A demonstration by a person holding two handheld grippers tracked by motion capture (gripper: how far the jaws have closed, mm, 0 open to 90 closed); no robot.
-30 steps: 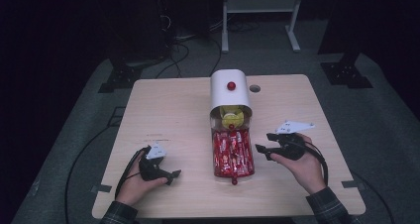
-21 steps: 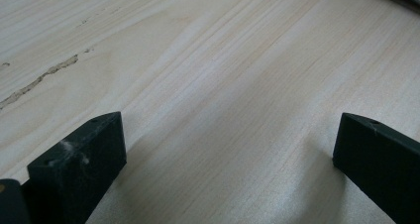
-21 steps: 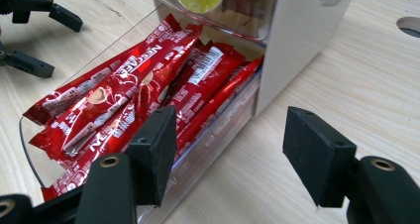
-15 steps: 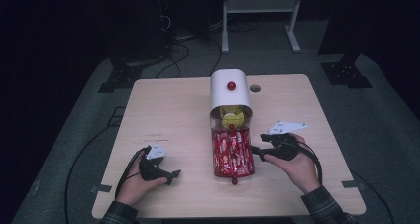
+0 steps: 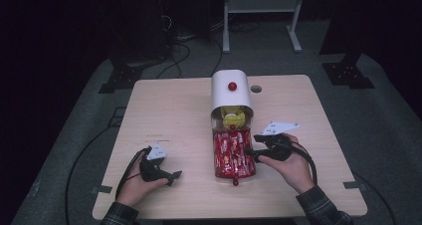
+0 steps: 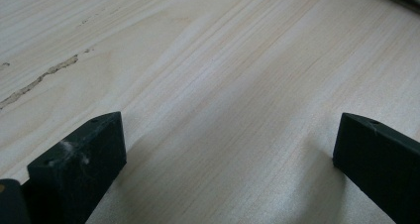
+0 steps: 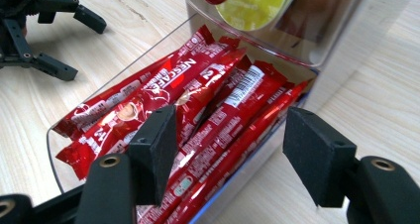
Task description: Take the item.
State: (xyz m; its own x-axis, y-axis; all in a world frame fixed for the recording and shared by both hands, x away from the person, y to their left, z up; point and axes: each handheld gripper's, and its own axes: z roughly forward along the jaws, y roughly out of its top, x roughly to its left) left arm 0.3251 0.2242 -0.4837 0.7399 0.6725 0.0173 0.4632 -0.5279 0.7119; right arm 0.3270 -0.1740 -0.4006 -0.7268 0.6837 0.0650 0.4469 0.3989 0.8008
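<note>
Red sachets [image 7: 218, 110] under right gripper [image 7: 229, 149] | left gripper [image 6: 228, 149] apart, on table [image 6: 208, 60]

The left gripper [image 6: 223, 154] is seen with its two black jaws spread wide, low over the pale wooden table [image 6: 208, 60].

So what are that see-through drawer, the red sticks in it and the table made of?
Drawer: looks like clear glossy plastic, since the packets show through its wall. Red sticks: shiny printed foil or plastic film, crinkled and reflective. Table: pale wood or wood-look laminate, matte, with visible grain.
</note>
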